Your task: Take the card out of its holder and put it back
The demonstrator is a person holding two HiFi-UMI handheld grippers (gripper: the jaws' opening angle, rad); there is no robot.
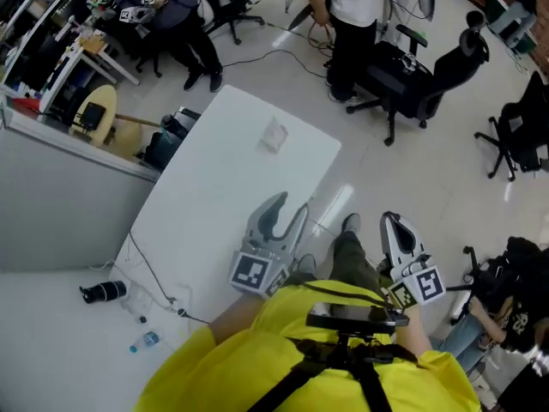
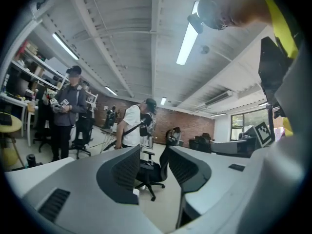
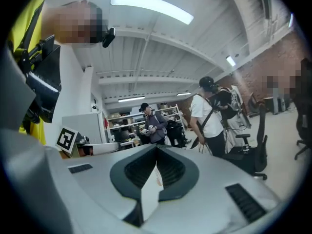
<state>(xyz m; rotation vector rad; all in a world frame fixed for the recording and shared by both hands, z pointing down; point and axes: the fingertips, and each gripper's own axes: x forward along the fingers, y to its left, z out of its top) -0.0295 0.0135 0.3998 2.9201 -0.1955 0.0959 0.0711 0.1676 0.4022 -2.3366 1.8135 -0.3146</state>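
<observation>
A small clear card holder (image 1: 273, 136) stands on the far half of the white table (image 1: 214, 204). My left gripper (image 1: 283, 213) hovers over the table's near right edge, well short of the holder. Its jaws are open with nothing between them, and in the left gripper view (image 2: 152, 155) only the room shows through the gap. My right gripper (image 1: 395, 227) is off the table's right side, above the floor. Its jaws (image 3: 156, 152) are shut on a white card (image 3: 150, 191) that stands edge-on between them. The card does not show in the head view.
Black office chairs (image 1: 420, 71) and two standing people (image 1: 352, 7) are beyond the table's far end. A grey partition (image 1: 60, 196) runs along the left. A cable (image 1: 150, 273), a plastic bottle (image 1: 144, 342) and a black object (image 1: 103, 292) lie on the floor at the left.
</observation>
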